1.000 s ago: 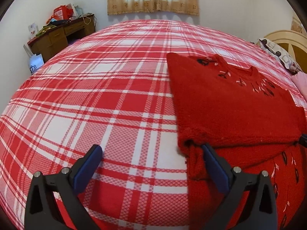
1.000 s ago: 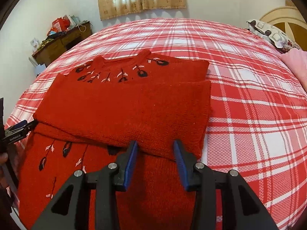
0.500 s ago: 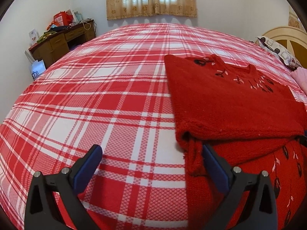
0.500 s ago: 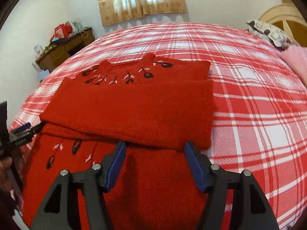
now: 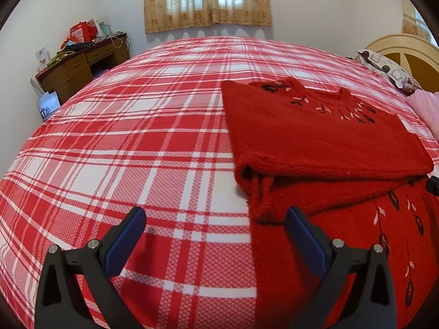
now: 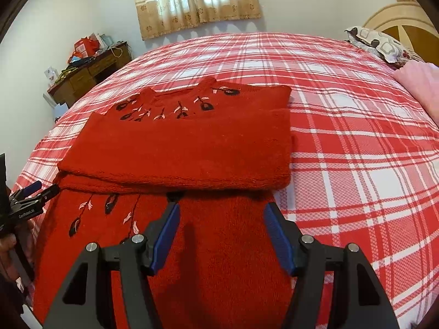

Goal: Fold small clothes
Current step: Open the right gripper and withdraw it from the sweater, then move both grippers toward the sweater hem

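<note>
The sweater lies folded on the bed, a desk beyond its left side.

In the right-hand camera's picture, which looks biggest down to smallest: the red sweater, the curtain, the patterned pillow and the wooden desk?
1. red sweater, by far, though it lies nearest the camera.
2. curtain.
3. wooden desk.
4. patterned pillow.
The desk and pillow look close in size, so their order is unsure.

I see the red knit sweater lying flat on the plaid bed — sleeves folded across its chest in a thick band, dark and pink leaf embroidery at neckline and lower body.
</note>
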A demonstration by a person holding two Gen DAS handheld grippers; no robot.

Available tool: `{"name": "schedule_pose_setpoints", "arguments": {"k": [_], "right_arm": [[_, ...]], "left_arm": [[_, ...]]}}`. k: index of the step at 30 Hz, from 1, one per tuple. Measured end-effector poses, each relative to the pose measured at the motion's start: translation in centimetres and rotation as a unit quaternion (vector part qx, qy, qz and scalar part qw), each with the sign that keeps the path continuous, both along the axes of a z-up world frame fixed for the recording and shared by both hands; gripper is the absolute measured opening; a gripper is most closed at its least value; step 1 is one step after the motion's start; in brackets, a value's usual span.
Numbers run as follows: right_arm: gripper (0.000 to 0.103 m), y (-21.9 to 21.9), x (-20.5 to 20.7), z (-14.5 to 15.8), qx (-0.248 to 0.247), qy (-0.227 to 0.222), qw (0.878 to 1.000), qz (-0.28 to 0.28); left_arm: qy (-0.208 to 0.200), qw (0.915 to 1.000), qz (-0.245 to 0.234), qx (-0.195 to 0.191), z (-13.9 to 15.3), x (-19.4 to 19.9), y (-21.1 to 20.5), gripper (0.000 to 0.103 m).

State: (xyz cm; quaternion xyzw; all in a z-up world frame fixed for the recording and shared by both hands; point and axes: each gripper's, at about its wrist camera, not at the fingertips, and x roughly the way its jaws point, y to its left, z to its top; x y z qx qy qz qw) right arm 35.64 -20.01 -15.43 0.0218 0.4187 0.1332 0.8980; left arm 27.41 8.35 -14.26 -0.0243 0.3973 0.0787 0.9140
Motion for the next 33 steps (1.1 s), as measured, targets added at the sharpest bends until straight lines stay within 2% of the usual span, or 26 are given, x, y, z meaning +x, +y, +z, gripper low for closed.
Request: {"name": "schedule_pose_setpoints", "arguments": {"k": [12, 33], "right_arm": [[0.065, -0.4, -2.4, 0.7, -0.002, 0.003, 1.000, 0.005], [0.065, -1.0, -12.6, 0.4, -0.005, 0.021, 0.999, 0.041]], "left_arm": [[-0.003, 0.9999, -0.011, -0.006, 0.7, -1.3, -1.1, 0.103], [0.003, 0.9968, -0.078, -0.019, 1.8, -8.5, -4.3, 0.103]]}}
